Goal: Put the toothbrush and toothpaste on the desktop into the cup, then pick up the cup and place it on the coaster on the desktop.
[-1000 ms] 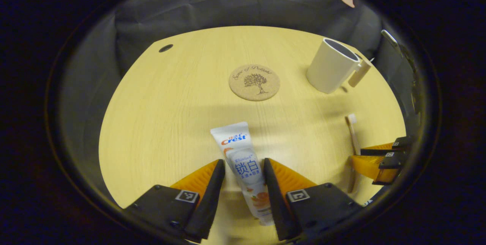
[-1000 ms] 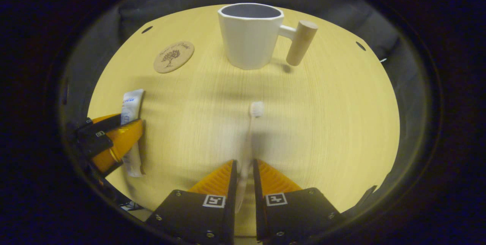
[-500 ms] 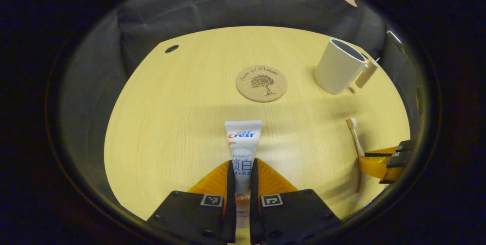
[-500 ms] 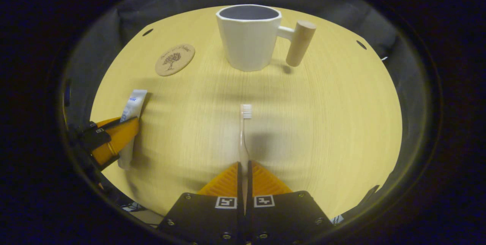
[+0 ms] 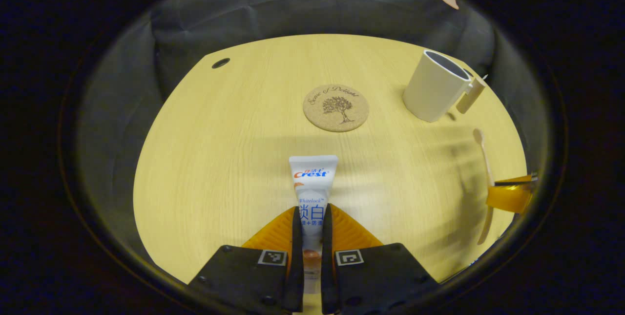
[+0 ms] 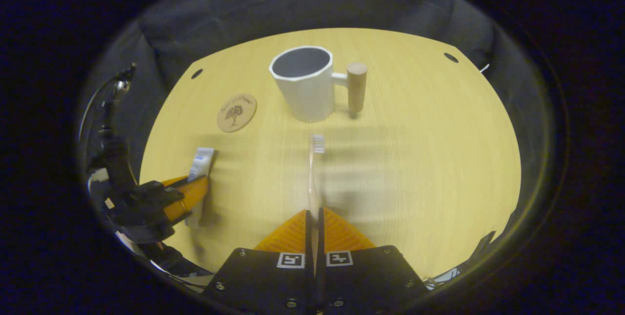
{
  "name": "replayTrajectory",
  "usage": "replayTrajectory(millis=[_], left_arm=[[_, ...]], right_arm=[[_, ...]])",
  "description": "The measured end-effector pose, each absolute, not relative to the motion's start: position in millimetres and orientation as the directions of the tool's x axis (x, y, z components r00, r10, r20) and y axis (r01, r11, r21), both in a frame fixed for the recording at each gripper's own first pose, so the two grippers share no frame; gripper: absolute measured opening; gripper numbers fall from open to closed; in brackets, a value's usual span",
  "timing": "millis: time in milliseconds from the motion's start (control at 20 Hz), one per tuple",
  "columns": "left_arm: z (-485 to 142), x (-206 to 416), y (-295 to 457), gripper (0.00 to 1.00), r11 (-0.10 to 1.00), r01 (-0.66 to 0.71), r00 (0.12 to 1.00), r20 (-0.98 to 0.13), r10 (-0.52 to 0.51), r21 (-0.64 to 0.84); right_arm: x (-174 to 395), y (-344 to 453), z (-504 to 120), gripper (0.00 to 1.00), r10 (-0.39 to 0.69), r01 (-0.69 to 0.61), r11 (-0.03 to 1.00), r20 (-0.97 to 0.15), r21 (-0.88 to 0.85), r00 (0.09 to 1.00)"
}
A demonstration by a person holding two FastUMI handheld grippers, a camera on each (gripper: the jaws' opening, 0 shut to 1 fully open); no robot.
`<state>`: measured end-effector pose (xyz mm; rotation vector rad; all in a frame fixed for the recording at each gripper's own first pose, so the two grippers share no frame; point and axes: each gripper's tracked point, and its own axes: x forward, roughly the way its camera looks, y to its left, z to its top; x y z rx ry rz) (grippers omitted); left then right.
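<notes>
both claws loaded, cup [image 6: 302, 85] waiting upright on desk [image 6: 415, 158]
right claw [image 6: 315, 217] clenching toothbrush [image 6: 312, 168], left claw [image 5: 308, 227] clenching toothpaste [image 5: 312, 183]; lowering each end-first into the cup, avoiding tipping; coaster [image 5: 336, 108] nearby.

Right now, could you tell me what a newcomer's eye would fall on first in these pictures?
Probably the two closed grips: the left gripper has its jaws shut on the toothpaste, and the right gripper holds the toothbrush with its bristles pointing at the cup. The white cup stands upright and empty at the back of the desktop, with the round cork coaster to its left.
</notes>
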<state>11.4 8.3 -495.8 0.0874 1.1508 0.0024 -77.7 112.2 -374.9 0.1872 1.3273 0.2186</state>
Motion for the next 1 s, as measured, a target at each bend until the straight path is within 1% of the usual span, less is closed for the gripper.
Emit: replayTrajectory(millis=[100, 150, 200, 400, 650, 750, 850, 900, 950, 1000], left_arm=[[-496.1, 11.8, 7.4, 0.22, 0.997, 0.043, 0.408, -0.912, 0.046, 0.070], [-496.8, 11.9, 7.9, 0.19, 0.997, 0.042, 0.409, -0.911, 0.046, 0.069], [-496.0, 12.2, 7.8, 0.22, 0.997, 0.042, 0.409, -0.911, 0.045, 0.068], [-494.3, 13.4, 8.4, 0.22, 0.997, 0.039, 0.414, -0.910, 0.040, 0.061], [-491.5, 13.5, 6.7, 0.22, 0.998, 0.036, 0.409, -0.912, 0.026, 0.045], [-481.9, 16.2, 7.6, 0.19, 0.999, 0.032, 0.429, -0.903, 0.026, 0.043], [-468.7, 18.9, 12.3, 0.22, 0.998, 0.032, 0.450, -0.893, 0.029, 0.049], [-460.2, 19.3, 14.4, 0.22, 0.999, 0.026, 0.458, -0.888, 0.029, 0.047], [-453.8, 20.3, 15.4, 0.21, 0.999, 0.017, 0.464, -0.886, 0.025, 0.037], [-447.3, 19.5, 15.9, 0.22, 1.000, 0.009, 0.468, -0.884, 0.019, 0.026]], right_arm=[[-70.9, 114.0, -354.9, 0.01, 0.290, -0.048, 0.957, -0.922, 0.288, 0.255], [-68.5, 115.5, -347.8, 0.01, 0.299, -0.049, 0.954, -0.916, 0.297, 0.269], [-64.9, 115.7, -340.8, 0.01, 0.309, -0.051, 0.950, -0.908, 0.307, 0.282], [-29.9, 123.9, -310.6, 0.01, 0.333, -0.029, 0.937, -0.870, 0.347, 0.364], [32.6, 124.8, -299.8, 0.01, 0.305, 0.004, 0.938, -0.831, 0.346, 0.465], [56.2, 124.3, -299.5, 0.01, 0.299, 0.026, 0.933, -0.815, 0.358, 0.497], [79.9, 124.6, -296.2, 0.01, 0.291, 0.048, 0.928, -0.798, 0.370, 0.528], [91.0, 124.4, -295.7, 0.05, 0.284, 0.059, 0.927, -0.796, 0.370, 0.534], [102.4, 125.9, -297.6, 0.01, 0.280, 0.070, 0.924, -0.788, 0.377, 0.548], [114.6, 126.6, -299.0, 0.01, 0.277, 0.081, 0.920, -0.781, 0.384, 0.559]])
